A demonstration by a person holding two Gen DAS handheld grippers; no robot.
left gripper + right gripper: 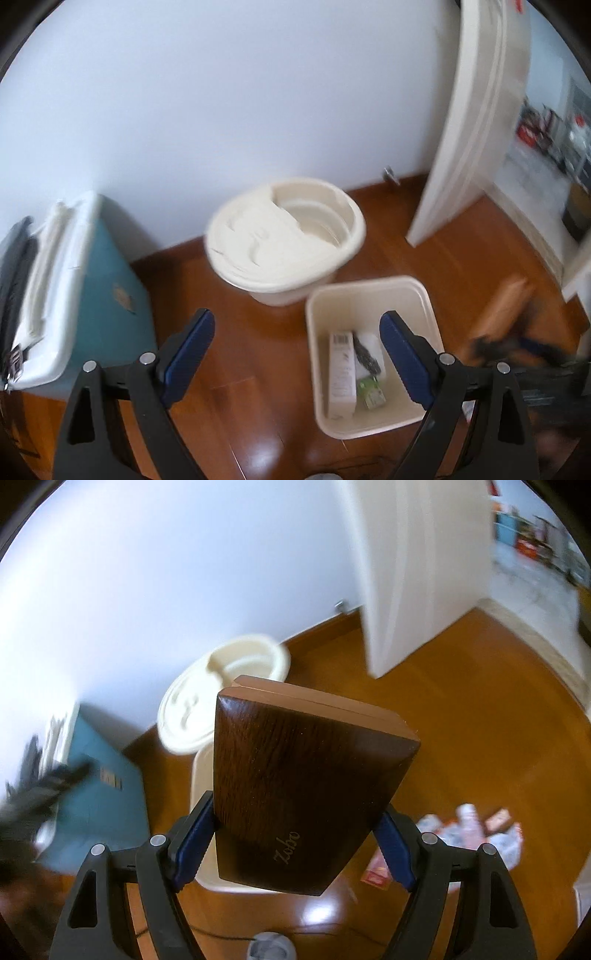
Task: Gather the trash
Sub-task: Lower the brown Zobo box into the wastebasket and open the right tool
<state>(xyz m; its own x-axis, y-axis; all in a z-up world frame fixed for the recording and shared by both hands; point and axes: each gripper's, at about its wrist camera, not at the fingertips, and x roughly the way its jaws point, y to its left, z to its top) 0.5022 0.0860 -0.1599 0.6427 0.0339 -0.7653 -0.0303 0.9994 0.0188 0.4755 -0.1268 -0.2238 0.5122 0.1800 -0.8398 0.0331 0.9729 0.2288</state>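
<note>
Two tools in play. Your left tool [297, 354] is released, jaws wide, nothing btwn them, hanging over the wood floor [461, 266]. Just below its right finger sits the square cream bin [369, 295], open-topped, w/ trash already at its bottom: a pale carton [341, 373], a dark wrapper [365, 356] and a small green packet [373, 395]. Round cream lidded pail [284, 236] stands behind the bin, near the wall; they look close, can't tell if touching. Teal box [110, 295] w/ a white top sits at floor's left side.

Your right tool [295, 843] is clenched on a dark wooden box [303, 775] marked "Zobo", pads on its two sides, box tilted up and away from the camera, above the square bin's near rim. More litter [469, 830] lies on the floor to the right, well apart from the bin. Views are blurred.
</note>
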